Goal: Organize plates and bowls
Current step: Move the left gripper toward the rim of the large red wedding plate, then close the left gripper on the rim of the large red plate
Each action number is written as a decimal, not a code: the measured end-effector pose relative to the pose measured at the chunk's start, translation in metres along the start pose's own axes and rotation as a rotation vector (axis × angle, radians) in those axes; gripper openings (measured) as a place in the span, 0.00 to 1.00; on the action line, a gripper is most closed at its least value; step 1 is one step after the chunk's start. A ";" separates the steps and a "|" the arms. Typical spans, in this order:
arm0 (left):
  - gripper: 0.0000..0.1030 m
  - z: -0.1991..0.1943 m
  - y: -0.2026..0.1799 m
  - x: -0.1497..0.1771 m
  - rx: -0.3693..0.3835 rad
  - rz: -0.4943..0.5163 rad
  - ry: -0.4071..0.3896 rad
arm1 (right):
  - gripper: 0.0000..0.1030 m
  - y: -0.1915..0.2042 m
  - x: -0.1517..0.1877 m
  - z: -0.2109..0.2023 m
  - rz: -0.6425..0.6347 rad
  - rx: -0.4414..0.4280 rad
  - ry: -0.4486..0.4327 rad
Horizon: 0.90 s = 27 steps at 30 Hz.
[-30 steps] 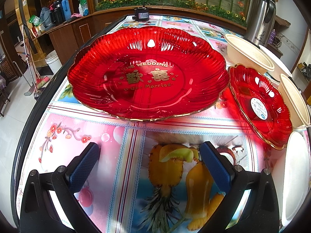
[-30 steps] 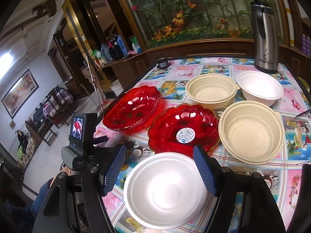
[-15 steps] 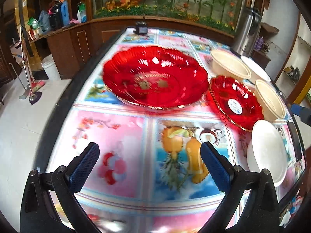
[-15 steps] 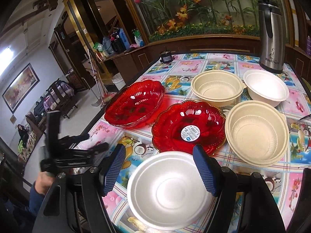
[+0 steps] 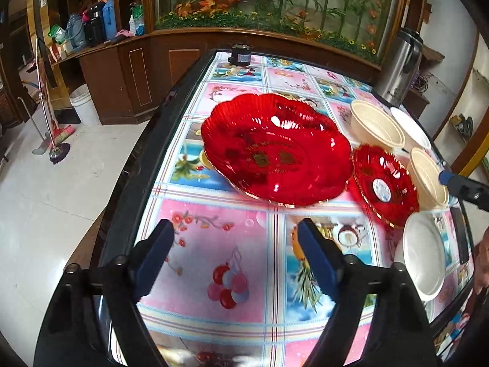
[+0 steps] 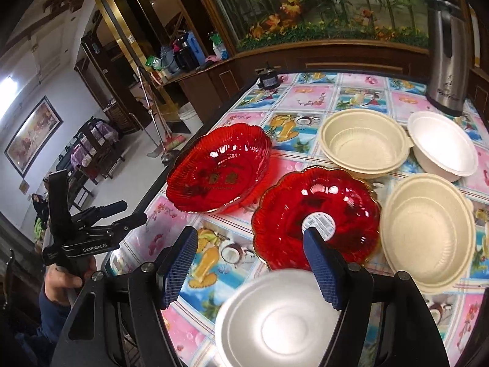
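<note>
Left gripper [image 5: 235, 241] angled down over table, closing on nothing, right gripper [image 6: 249, 241] likewise, seemingly empty.

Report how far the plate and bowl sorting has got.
Done: nothing stacked; large red plate, small red plate, two beige bowls and two white dishes lie separate. In hand: nothing; left gripper and right gripper closing, empty. Left: all grouping.

Each black tool [image 6: 249, 264] has 2 blue ribbed pads [image 6: 321, 267]; dark blue sleeve [image 6: 50, 315].
</note>
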State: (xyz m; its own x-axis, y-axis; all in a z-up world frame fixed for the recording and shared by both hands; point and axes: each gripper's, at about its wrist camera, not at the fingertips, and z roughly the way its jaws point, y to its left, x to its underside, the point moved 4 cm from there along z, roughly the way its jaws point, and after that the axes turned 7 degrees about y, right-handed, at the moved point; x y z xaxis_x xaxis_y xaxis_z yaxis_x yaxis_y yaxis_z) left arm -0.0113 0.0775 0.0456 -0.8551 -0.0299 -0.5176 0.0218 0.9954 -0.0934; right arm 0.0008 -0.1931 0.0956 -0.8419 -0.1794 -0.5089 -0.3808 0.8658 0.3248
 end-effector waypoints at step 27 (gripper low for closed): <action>0.67 0.034 0.018 -0.050 -0.224 0.030 -0.037 | 0.62 -0.018 -0.062 0.080 0.049 0.082 0.101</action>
State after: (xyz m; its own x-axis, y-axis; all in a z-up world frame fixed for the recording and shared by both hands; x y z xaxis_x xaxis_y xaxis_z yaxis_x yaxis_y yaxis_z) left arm 0.0492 0.0942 0.0407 -0.8360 0.0009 -0.5487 -0.0724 0.9911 0.1119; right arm 0.0908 -0.1596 0.0578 -0.8948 -0.1784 -0.4094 -0.3090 0.9092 0.2791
